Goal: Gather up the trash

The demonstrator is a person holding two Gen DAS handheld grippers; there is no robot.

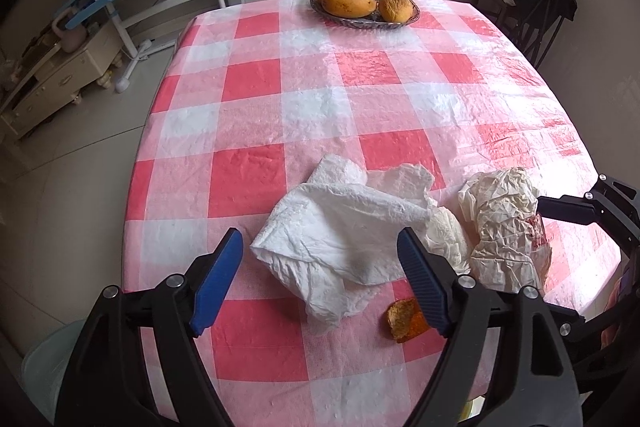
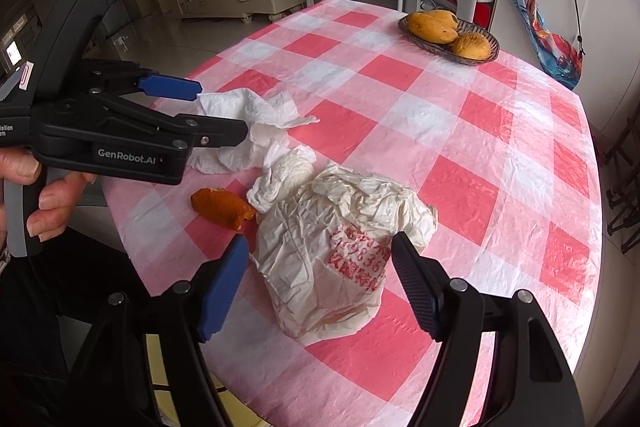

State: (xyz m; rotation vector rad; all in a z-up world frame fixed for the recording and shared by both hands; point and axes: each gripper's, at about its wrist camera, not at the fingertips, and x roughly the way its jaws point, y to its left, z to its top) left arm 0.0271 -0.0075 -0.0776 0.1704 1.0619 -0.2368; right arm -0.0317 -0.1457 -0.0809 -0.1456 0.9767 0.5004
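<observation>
Two lines of writing are all I can read: "GenRobot.AI" in white on the black body of the left hand-held gripper (image 2: 216, 111), and red printed characters on the crumpled wrapper (image 2: 340, 251), among them the digits 9836; the rest is too creased for me to make out.

From the right wrist view I see the left hand (image 2: 44, 195) wrapped around its grip at the picture's left edge, fingers curled under the body. That hand-held gripper points down toward the counter (image 1: 256, 83), its blue-padded jaws released and spread above the white tissue (image 1: 336, 239), which lies between them without being pressed.

Next to the tissue, toward the near edge, lies an orange peel scrap (image 2: 222, 207), beside a smaller wad of tissue (image 2: 286, 173) that touches the wrapper.

My right hand-held gripper (image 2: 316, 285) also tilts down, jaws released and standing either side of the wrapper, pads not pressing on it. All this trash lies on the pink-and-white checked cloth near the counter's front.

At the far end a woven dish (image 1: 408, 17) holds three yellow mangoes (image 1: 348, 3).
</observation>
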